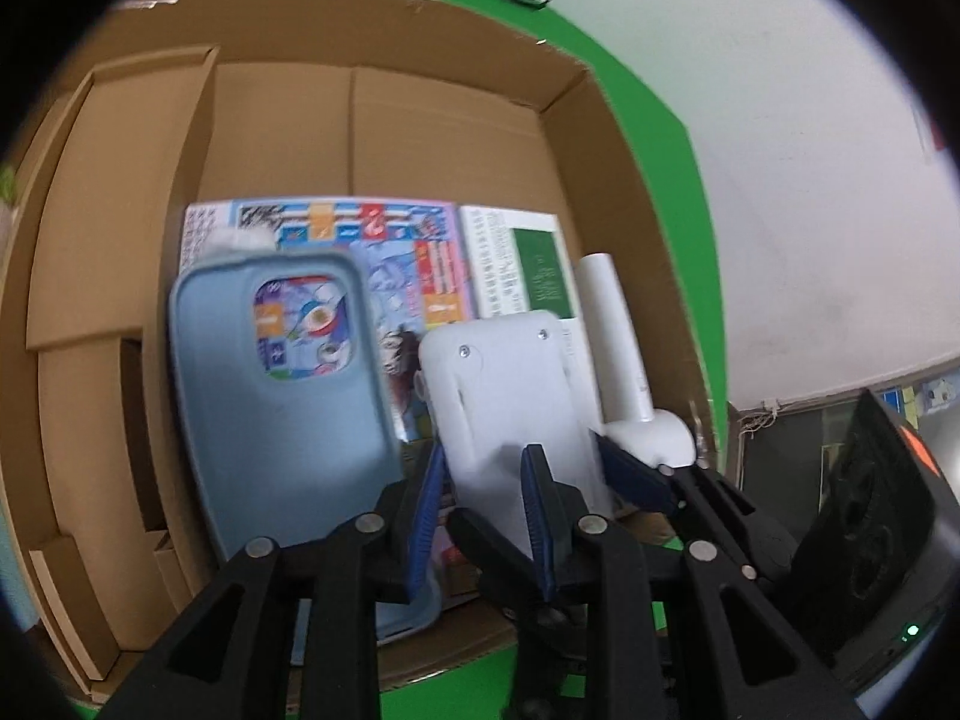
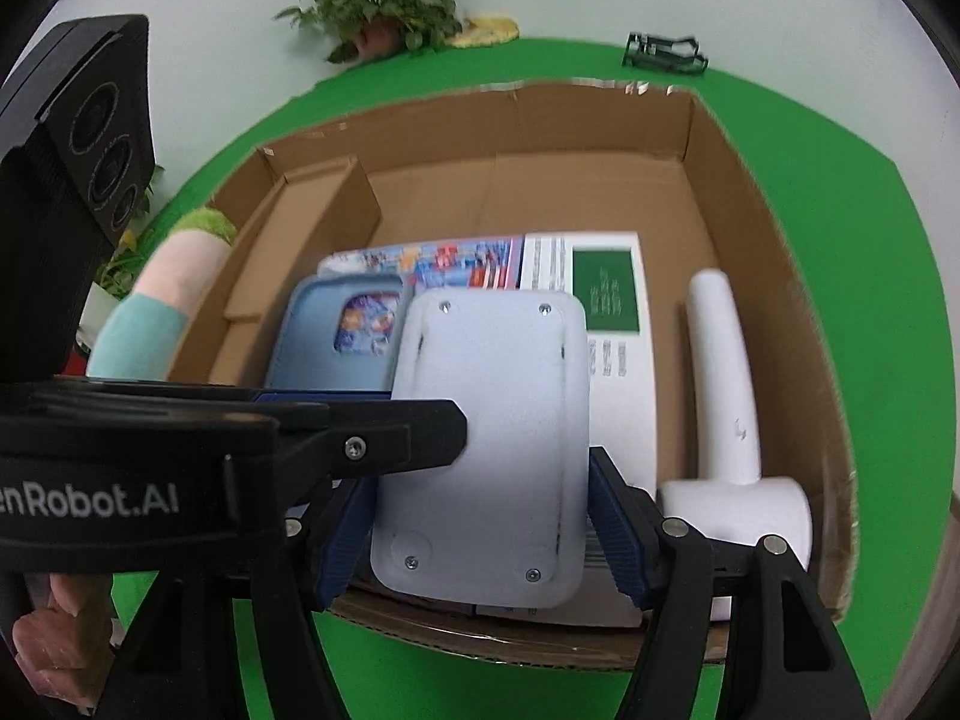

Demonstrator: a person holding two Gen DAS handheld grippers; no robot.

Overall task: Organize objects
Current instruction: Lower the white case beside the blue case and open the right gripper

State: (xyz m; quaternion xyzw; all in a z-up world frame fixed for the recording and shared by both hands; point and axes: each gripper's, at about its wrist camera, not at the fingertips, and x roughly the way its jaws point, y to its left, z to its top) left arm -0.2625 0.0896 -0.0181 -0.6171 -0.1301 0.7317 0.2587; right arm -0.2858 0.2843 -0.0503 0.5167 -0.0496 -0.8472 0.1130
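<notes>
Brown cardboard box (image 2: 708, 192) sits open-topped on the green table cover (image 2: 840, 252); both my grippers are over its near edge, pointing steeply down into it.

My right gripper (image 2: 480, 534) is clamped on a flat white device (image 2: 486, 420), back side up with screws at its corners; blue pads press both long edges. The left-wrist view shows the same thing: white device (image 1: 510, 402) pinched between two blue fingers.

My left gripper (image 1: 420, 516) is nearly closed. The light blue phone case (image 1: 282, 396) stands in front of its left finger, lower end at the pad. I cannot tell for sure from the frames whether the pads actually press it. From the right wrist, the phone case (image 2: 342, 330) sits just left of the white device, edges close or touching.

On the box floor: a colourful printed booklet (image 1: 396, 252) and, beside it on the right, a white-and-green booklet (image 2: 606, 288), both flat. A white L-shaped handle part (image 2: 726, 396) lies by the right wall.

Outside the box: a black wire clip (image 2: 666, 51) at the far table edge, a potted plant (image 2: 384, 6) behind, a sleeve (image 2: 144, 330) at left.
</notes>
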